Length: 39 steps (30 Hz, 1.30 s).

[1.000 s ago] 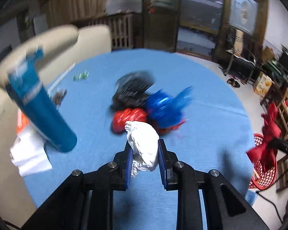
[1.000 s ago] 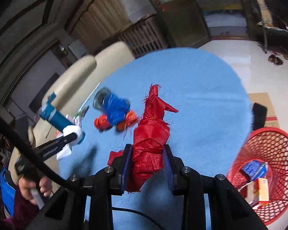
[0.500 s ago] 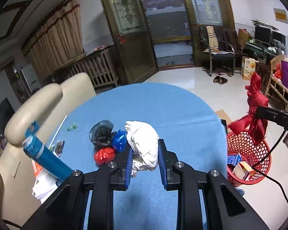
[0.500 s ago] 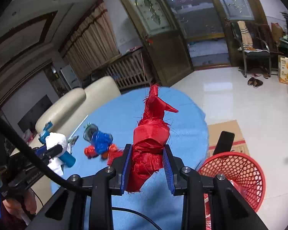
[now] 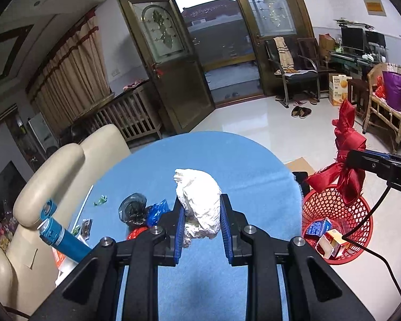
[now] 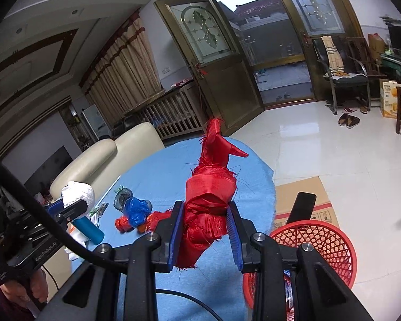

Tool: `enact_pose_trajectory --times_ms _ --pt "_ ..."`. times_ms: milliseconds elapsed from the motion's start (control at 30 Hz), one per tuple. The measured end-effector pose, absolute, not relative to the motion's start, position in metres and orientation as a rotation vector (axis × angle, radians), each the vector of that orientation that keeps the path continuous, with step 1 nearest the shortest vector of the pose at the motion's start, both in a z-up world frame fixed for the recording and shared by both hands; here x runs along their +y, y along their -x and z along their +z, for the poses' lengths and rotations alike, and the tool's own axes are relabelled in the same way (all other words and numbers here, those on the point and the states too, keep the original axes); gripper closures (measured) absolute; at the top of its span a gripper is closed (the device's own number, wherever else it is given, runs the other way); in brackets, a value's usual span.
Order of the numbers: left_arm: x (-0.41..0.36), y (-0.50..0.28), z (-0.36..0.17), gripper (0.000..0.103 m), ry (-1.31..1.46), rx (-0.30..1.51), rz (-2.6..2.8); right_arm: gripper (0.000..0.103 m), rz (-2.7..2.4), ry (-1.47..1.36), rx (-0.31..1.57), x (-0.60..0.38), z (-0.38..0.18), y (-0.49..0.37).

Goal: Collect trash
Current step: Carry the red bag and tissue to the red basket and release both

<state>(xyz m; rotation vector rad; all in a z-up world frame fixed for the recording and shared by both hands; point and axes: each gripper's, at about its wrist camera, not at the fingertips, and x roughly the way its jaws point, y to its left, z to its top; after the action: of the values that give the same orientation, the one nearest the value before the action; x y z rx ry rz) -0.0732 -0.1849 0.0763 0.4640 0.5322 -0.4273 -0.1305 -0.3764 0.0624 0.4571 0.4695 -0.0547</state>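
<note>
Left gripper (image 5: 201, 220): I've got its fingers clamped on a crumpled white paper wad (image 5: 199, 203), held up above the blue table (image 5: 200, 157).
Right gripper (image 6: 204, 230): my fingers here are pinched tight on a bundle of frayed red ribbon (image 6: 209, 195), its loose tail sticking up past the pads.
Red basket (image 5: 336, 214): on the floor just off the table's right edge; in the left view the ribbon hangs right above its rim, and I can see small cartons (image 5: 330, 242) lying inside.
On the table: a black bag (image 5: 133, 210), a blue wrapper (image 5: 156, 211) and a red wrapper (image 6: 121, 223) bunched together on the left side, touching each other.
Blue tube (image 5: 61, 238): lying at the table's left edge, beside the cream sofa (image 5: 66, 160).
Cardboard sheet (image 6: 302, 195): flat on the floor, beyond the basket.
Hand (image 6: 26, 289): I see it low at left in the right view, wrapped round the left gripper's handle.
</note>
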Motion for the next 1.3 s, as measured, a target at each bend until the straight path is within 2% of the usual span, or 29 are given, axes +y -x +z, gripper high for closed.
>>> enact_pose_trajectory --times_ms 1033,1300 --pt "-0.257 0.09 0.066 0.077 -0.585 0.535 -0.51 0.069 -0.123 -0.538 0.529 -0.442 0.036 0.158" --pt "-0.291 0.08 0.04 0.076 -0.541 0.702 -0.688 0.069 -0.188 -0.551 0.656 -0.471 0.01 0.161"
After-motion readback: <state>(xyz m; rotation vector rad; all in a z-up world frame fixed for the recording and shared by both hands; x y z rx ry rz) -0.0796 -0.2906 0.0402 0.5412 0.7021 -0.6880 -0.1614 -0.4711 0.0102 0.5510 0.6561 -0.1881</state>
